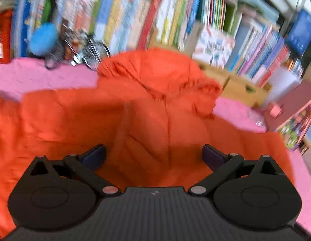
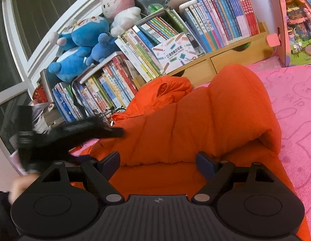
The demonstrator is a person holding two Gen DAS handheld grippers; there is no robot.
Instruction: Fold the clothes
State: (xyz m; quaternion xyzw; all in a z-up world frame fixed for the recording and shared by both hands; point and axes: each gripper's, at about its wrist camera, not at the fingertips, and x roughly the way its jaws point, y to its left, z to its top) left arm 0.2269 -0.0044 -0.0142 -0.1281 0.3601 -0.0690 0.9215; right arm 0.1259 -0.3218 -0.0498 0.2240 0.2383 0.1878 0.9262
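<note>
- My left gripper [image 1: 153,156] hangs above an orange padded jacket [image 1: 147,108], its fingers [image 1: 95,155] spread wide with nothing between them; the picture from this side is blurred.
- My right gripper [image 2: 158,163] is low over the same jacket [image 2: 195,120], its fingers [image 2: 110,160] also spread and not pinching anything; orange cloth lies under the gap between them.
- The jacket lies on a pink surface [image 2: 296,100] printed with rabbit outlines. From the right wrist view, part of it is folded over into a thick quilted roll just ahead of my right fingers, and the hood [image 2: 167,90] lies bunched at the far end, near the books.
- In the right wrist view my left gripper [image 2: 61,138] shows as a black blur at the jacket's left edge, with a hand [image 2: 22,184] just below it.
- Behind the jacket stand rows of books [image 2: 225,20] on a wooden drawer unit [image 2: 225,60], with blue plush toys [image 2: 81,46] and a pink-and-white plush [image 2: 119,6] on top of a lower stack.
</note>
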